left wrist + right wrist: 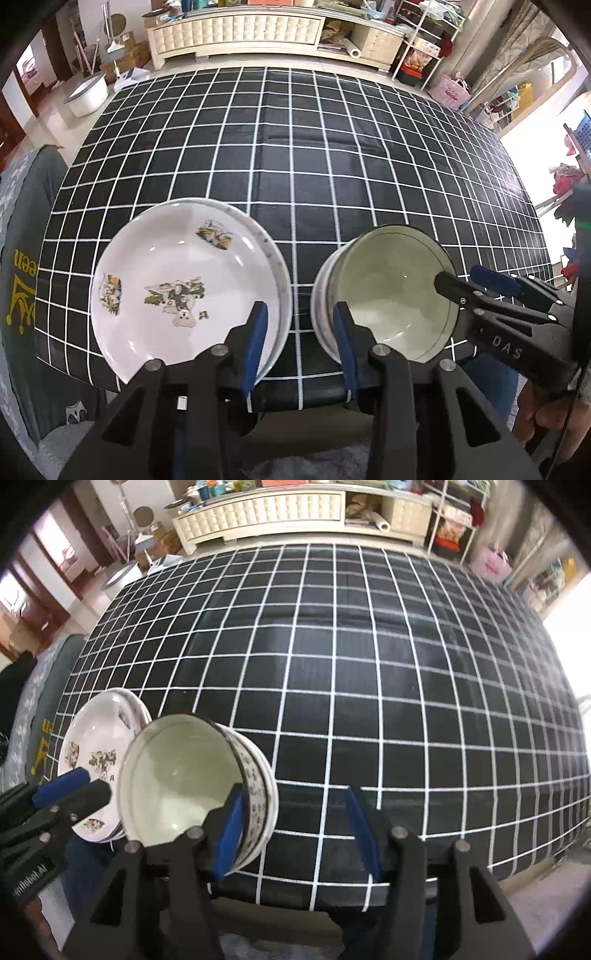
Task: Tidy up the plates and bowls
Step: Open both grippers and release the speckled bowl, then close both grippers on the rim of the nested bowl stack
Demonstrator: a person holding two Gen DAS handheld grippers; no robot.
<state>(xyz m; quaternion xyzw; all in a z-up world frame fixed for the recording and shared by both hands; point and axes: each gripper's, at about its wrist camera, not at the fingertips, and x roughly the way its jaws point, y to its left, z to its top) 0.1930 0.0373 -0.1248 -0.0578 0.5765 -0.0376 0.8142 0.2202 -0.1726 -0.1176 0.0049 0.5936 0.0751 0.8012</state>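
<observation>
Two stacks sit at the near edge of the checked tablecloth [295,155]: plates [184,288] on the left, bowls [388,291] just beside them on the right, a narrow strip of cloth between. Risk: both stacks are close to the table's near edge, and the plates look to overhang it slightly, so a nudge toward the onlooker's side could tip them off. A second risk is the bowls seeming to lean in the right wrist view, though that may be lens distortion. Left gripper [299,339]: jaws apart, holding nothing, hovering low over the gap between the stacks. Right gripper [295,827]: jaws spread wide, empty, its left finger [231,830] at or just beside the bowl rim, contact not certain. Both tools point toward the far side of the table.
</observation>
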